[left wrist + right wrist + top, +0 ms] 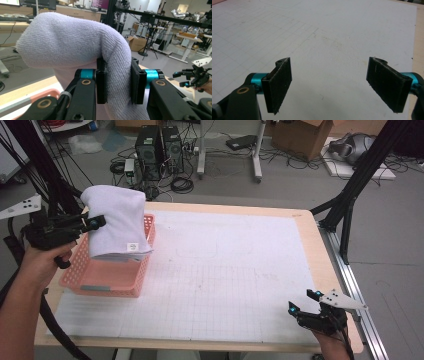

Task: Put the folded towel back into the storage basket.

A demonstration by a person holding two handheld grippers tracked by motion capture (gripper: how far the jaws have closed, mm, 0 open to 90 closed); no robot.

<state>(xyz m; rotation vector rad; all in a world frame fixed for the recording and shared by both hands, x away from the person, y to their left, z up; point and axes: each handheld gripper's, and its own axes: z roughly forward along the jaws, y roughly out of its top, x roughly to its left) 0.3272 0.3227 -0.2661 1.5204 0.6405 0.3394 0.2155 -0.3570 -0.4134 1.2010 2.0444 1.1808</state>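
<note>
Gripping the folded towel [117, 220] in your left gripper [117, 83], its jaws clenched on the thick fold, you hold it above the pink basket [107, 277]; it's soft, light and floppy, so keep pinching deep; your right gripper [340, 86] rests spread and empty.
</note>
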